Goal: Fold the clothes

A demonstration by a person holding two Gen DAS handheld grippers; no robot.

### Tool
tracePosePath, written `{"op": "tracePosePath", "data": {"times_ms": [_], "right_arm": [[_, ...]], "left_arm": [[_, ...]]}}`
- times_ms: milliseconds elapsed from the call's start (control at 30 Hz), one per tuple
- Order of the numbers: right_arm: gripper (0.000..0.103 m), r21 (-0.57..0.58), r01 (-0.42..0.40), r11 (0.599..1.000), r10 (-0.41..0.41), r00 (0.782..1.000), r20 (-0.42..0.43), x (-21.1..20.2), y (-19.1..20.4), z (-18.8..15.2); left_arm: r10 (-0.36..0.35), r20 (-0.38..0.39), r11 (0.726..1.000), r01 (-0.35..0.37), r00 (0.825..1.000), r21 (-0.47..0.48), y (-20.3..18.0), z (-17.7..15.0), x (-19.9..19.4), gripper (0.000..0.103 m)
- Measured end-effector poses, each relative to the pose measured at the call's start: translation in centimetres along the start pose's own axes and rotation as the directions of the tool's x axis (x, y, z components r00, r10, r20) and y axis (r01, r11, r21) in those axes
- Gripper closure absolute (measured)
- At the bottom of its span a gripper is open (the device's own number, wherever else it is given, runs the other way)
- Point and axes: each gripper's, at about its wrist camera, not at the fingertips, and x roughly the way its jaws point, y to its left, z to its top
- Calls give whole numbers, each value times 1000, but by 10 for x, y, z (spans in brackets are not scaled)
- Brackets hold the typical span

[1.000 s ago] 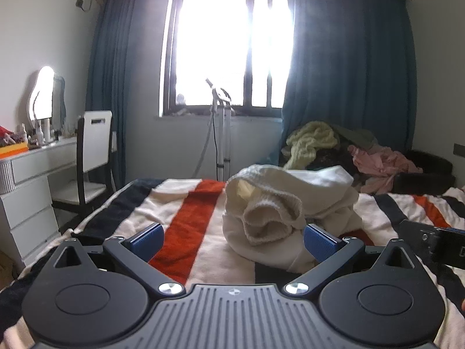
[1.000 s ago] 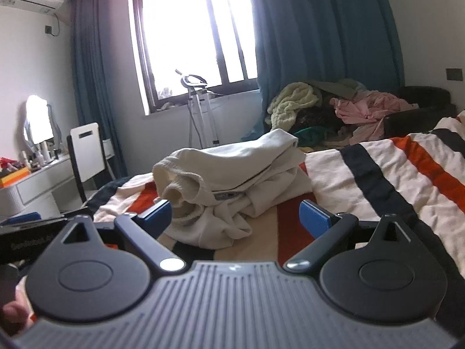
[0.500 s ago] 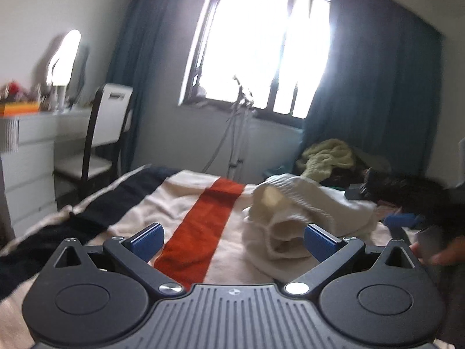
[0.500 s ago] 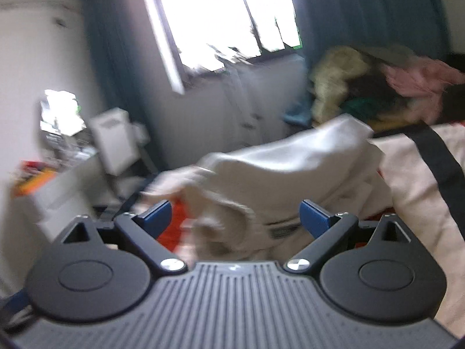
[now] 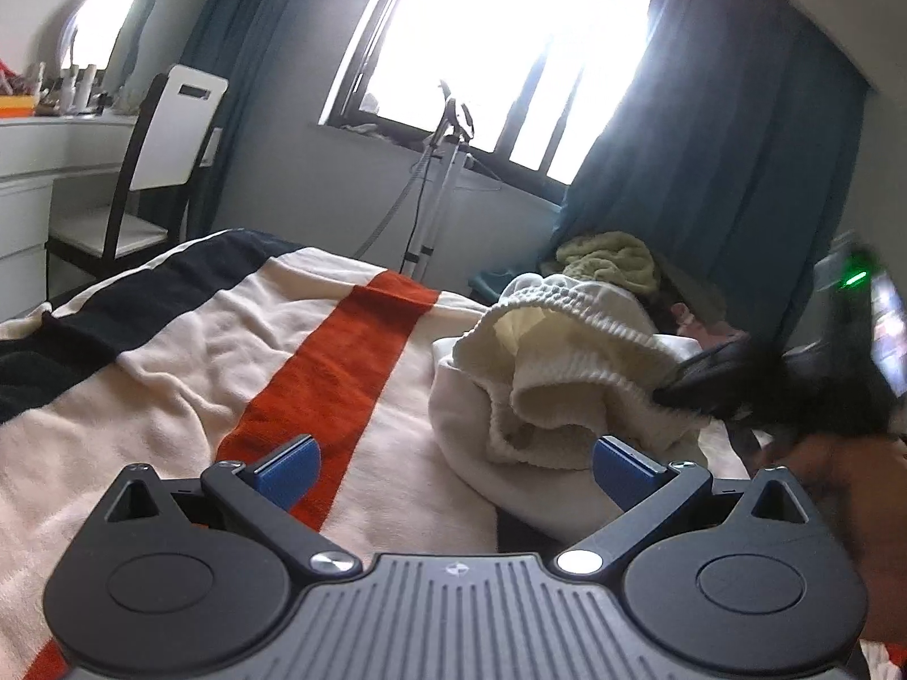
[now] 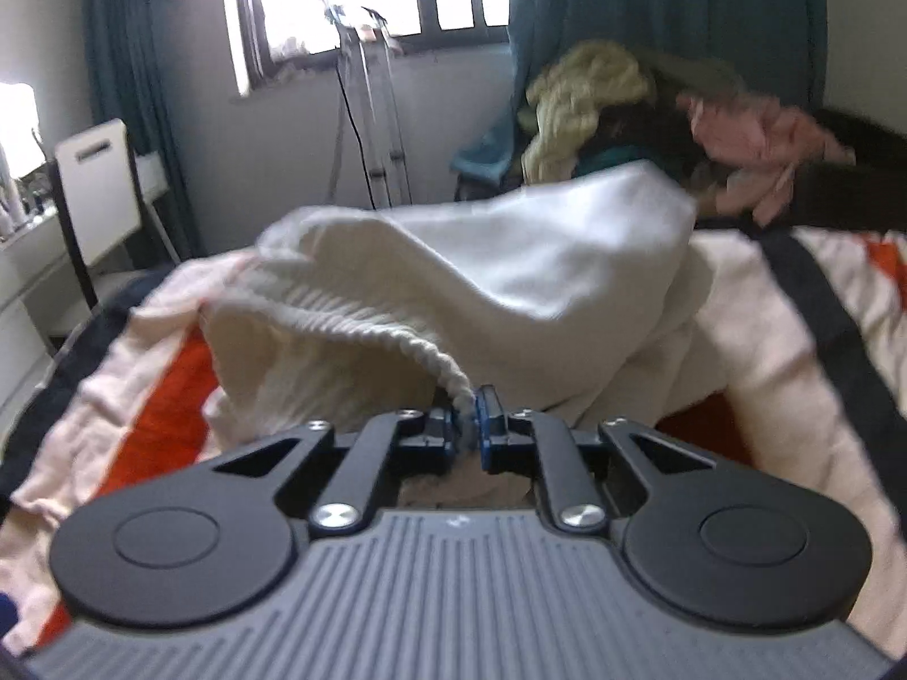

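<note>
A cream sweatshirt (image 5: 567,374) lies bunched on a bed with a striped blanket (image 5: 227,351). In the right wrist view the same cream sweatshirt (image 6: 499,277) fills the middle. My right gripper (image 6: 467,425) has its jaws closing on the garment's ribbed hem (image 6: 448,379), which runs between the blue pads. My left gripper (image 5: 453,467) stands open just short of the sweatshirt's near left side, with nothing between its fingers. From the left wrist view the right gripper (image 5: 674,382) shows as a dark blurred shape at the garment's right side, with a hand below it.
A pile of clothes (image 6: 623,96) sits on a dark chair beyond the bed. A white chair (image 5: 170,141) and a white dresser (image 5: 34,158) stand at the left. A garment steamer stand (image 5: 442,170) is under the window.
My right gripper moved in to the sweatshirt and closed on its ribbed hem. My left gripper dropped lower and nearer the garment, rolling, and stayed open.
</note>
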Motion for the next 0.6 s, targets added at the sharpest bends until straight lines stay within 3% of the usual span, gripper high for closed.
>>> {"op": "tracePosePath", "data": {"times_ms": [133, 267, 467, 600], "right_arm": [[92, -62, -7, 998, 16, 989, 146, -62, -21, 18], [92, -125, 11, 992, 28, 953, 303, -135, -49, 28], [92, 52, -61, 997, 35, 914, 404, -219, -120, 20], [92, 100, -69, 993, 16, 889, 457, -243, -150, -10]], "left_arm": [[-3, 4, 1000, 3, 1000, 16, -5, -1, -4, 0], [-21, 8, 998, 21, 1000, 60, -16, -6, -13, 0], [-76, -32, 979, 80, 997, 186, -46, -23, -24, 0], [-140, -104, 945, 165, 985, 282, -73, -39, -27, 0]]}}
